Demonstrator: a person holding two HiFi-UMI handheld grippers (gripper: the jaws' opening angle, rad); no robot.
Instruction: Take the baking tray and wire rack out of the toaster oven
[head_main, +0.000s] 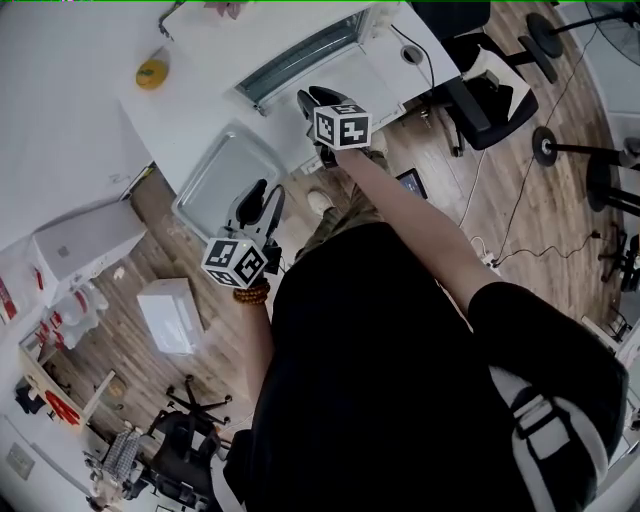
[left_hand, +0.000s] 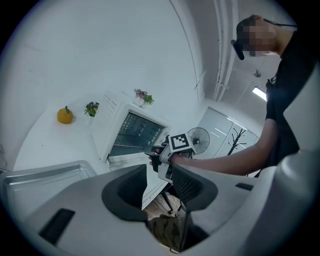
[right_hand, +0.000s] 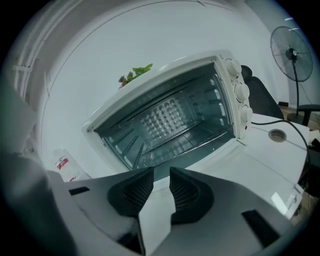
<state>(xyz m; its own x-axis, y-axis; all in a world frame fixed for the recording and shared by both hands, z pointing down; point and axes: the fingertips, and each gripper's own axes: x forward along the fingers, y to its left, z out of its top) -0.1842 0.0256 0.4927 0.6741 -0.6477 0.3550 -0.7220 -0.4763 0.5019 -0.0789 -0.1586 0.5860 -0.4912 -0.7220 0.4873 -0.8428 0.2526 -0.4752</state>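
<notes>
The wire rack (right_hand: 192, 144) is seen inside the open toaster oven (right_hand: 235, 90). The baking tray (head_main: 225, 170) is laid on the white table (head_main: 200, 90), at 7 o'clock from the oven. The right gripper (right_hand: 161, 172) (at the oven's 5 o'clock) is held slightly apart and empty. The left gripper (left_hand: 159, 170), at the tray's 5 o'clock corner, is released too.

Only part of the baking tray (left_hand: 50, 174) shows

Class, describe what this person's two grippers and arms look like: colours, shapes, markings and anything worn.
Both the left gripper and the right gripper have pale grey shells with black ribbed pads. Each carries a white cube with black square markers. The person wears a black short-sleeved shirt and a brown beaded bracelet on the left wrist.
</notes>
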